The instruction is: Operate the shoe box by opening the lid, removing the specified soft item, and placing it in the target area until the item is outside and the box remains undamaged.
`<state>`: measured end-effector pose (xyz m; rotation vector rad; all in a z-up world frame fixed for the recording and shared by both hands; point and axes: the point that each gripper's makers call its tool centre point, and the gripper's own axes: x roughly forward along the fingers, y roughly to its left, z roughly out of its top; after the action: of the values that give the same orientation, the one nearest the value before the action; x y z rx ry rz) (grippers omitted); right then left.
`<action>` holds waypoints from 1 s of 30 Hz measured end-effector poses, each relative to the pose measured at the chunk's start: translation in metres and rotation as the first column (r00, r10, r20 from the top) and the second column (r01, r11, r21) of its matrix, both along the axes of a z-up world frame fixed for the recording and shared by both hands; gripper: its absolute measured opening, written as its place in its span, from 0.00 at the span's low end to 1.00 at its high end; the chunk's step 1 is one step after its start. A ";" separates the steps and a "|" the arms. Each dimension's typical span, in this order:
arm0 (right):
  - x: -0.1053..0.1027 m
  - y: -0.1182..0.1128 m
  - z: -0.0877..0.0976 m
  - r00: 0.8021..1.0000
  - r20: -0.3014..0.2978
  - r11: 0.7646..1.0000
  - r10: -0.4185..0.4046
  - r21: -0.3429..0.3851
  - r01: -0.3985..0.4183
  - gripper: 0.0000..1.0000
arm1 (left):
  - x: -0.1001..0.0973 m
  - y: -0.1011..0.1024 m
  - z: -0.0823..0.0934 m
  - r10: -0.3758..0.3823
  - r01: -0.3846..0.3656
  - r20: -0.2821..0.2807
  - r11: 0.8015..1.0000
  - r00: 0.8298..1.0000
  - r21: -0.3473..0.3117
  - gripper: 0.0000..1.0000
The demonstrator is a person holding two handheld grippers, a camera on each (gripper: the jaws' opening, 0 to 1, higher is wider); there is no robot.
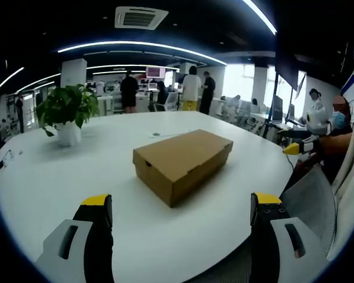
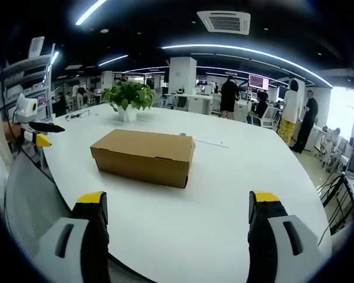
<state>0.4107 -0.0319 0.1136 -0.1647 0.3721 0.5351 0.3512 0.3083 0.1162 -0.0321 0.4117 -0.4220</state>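
Brown cardboard shoe box [image 1: 183, 164], lid shut, on white table [image 1: 76, 183], beyond both grippers' wide-parted, empty jaws

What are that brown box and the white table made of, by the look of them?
The shoe box looks like plain matte cardboard: flat tan faces, folded edges, lid closed. The table seems a smooth white laminate or painted top with a faint sheen; the exact material is unclear.
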 end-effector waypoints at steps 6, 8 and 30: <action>0.000 -0.002 0.001 1.000 0.002 1.000 -0.006 0.005 0.006 0.95 | 0.000 0.001 0.000 -0.006 0.006 -0.004 1.000 1.000 0.007 0.99; 0.000 -0.002 0.000 1.000 0.001 1.000 -0.005 0.004 0.005 0.95 | 0.000 0.001 0.001 -0.004 0.004 -0.003 1.000 1.000 0.006 0.99; 0.000 0.003 0.004 1.000 0.001 1.000 0.018 -0.003 -0.018 0.94 | 0.004 0.004 0.005 -0.010 0.010 0.005 1.000 1.000 0.002 0.99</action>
<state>0.4112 -0.0292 0.1172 -0.1712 0.3702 0.5523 0.3556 0.3120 0.1214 -0.0270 0.4076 -0.4311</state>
